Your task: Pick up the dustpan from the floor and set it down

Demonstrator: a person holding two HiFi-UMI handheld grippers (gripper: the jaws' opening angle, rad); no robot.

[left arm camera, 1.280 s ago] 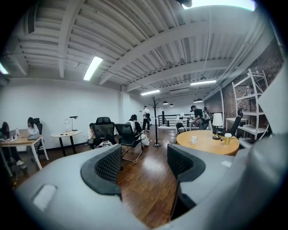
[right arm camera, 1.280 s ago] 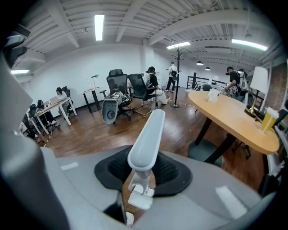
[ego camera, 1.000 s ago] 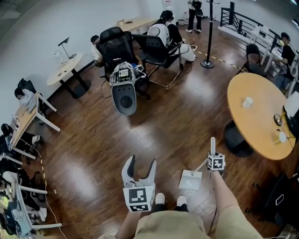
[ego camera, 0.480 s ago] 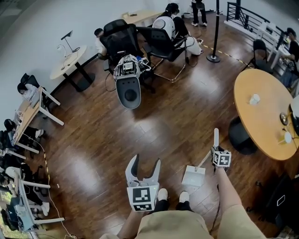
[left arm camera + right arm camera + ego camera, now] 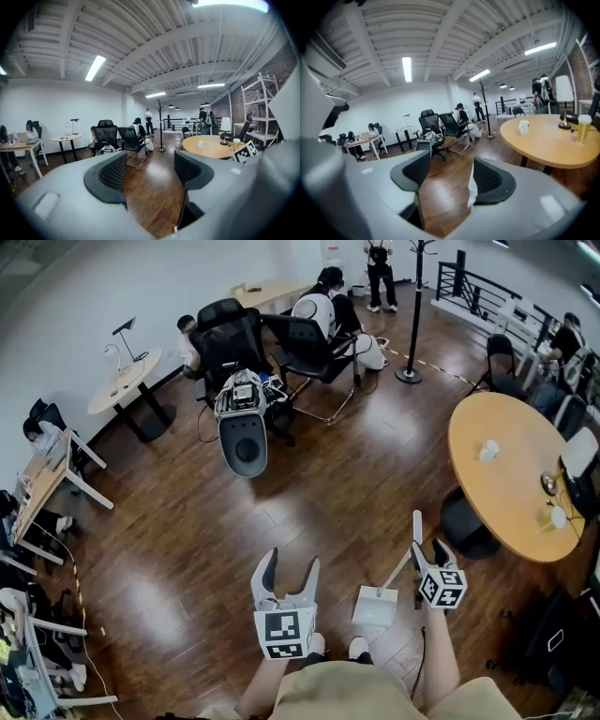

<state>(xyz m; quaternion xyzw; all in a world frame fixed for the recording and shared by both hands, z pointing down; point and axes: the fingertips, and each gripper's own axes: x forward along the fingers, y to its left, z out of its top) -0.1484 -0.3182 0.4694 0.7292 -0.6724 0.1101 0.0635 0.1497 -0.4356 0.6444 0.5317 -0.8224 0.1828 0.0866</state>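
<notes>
Currently right gripper (image 5: 427, 542) is straddling dustpan (image 5: 376, 606) handle (image 5: 399, 574), jaws spread, white edge touching one pad; centring handle before squeezing seems wise. Left gripper (image 5: 289, 564) is idling, jaws spread.

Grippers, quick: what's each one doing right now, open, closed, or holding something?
Left gripper: open, nothing between its jaws.
Right gripper: open; a thin white strip lies against one pad, not clamped.
</notes>
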